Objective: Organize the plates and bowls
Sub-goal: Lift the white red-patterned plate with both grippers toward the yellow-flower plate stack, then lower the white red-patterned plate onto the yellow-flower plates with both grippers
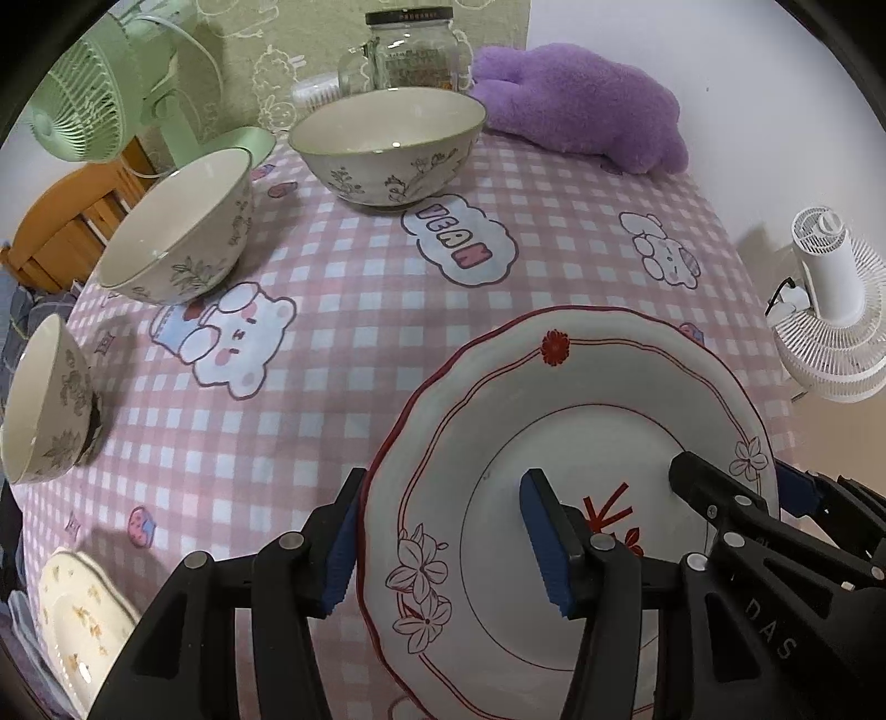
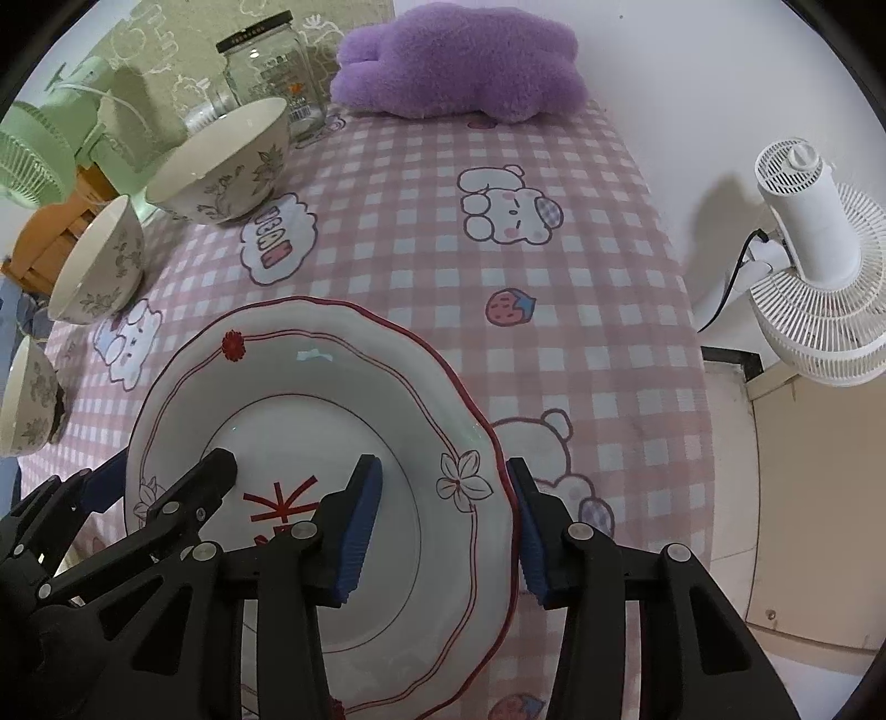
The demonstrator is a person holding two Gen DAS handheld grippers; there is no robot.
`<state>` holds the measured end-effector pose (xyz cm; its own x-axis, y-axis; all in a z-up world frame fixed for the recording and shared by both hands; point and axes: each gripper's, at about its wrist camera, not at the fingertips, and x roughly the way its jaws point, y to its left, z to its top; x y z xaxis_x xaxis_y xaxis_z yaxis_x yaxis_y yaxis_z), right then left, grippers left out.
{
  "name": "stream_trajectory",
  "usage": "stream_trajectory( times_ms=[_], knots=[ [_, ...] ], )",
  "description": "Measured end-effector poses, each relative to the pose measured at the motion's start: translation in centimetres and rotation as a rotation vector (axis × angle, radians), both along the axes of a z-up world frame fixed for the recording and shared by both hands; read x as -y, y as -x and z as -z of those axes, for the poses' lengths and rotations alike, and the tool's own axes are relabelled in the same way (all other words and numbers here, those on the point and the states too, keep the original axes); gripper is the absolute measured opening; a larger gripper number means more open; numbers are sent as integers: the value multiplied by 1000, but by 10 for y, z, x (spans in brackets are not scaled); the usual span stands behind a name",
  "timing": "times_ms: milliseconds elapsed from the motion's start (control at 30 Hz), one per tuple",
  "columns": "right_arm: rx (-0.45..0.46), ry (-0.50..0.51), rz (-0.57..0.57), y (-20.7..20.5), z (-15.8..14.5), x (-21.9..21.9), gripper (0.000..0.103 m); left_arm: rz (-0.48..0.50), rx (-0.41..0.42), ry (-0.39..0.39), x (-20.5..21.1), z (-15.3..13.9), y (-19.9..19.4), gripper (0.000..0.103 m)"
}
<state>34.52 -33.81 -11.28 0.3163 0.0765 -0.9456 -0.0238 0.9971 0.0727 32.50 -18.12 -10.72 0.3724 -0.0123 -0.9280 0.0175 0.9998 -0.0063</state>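
A white plate with a red scalloped rim (image 1: pixel 598 387) (image 2: pixel 332 343) lies at the table's near edge. My left gripper (image 1: pixel 443 548) straddles its left rim, one finger outside and one on the plate's face, jaws wide apart. My right gripper (image 2: pixel 443 531) straddles its right rim the same way. Three floral bowls stand on the table: a large one (image 1: pixel 387 144) (image 2: pixel 221 160) at the back, a medium one (image 1: pixel 177 227) (image 2: pixel 97 263) to its left, a small one (image 1: pixel 44 404) (image 2: pixel 25 404) at the left edge. A cream flowered plate (image 1: pixel 77 615) lies at the near left.
A purple plush (image 1: pixel 587 105) (image 2: pixel 459 61) and a glass jar (image 1: pixel 412 50) (image 2: pixel 271 72) sit at the back of the pink checked tablecloth (image 1: pixel 360 332). A green fan (image 1: pixel 99 83) stands at the back left, a white fan (image 2: pixel 814 260) off the right edge.
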Motion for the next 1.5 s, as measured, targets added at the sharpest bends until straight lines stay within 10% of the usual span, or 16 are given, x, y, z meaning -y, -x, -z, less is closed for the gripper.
stream_trajectory(
  times_ms=[800,1500],
  knots=[
    [88,-8,52,87,-73,-11,49,15,97,-5,-9,-70,83,55],
    [117,34,82,167,-91,-113,49,58,126,32,-111,-83,149,56]
  ],
)
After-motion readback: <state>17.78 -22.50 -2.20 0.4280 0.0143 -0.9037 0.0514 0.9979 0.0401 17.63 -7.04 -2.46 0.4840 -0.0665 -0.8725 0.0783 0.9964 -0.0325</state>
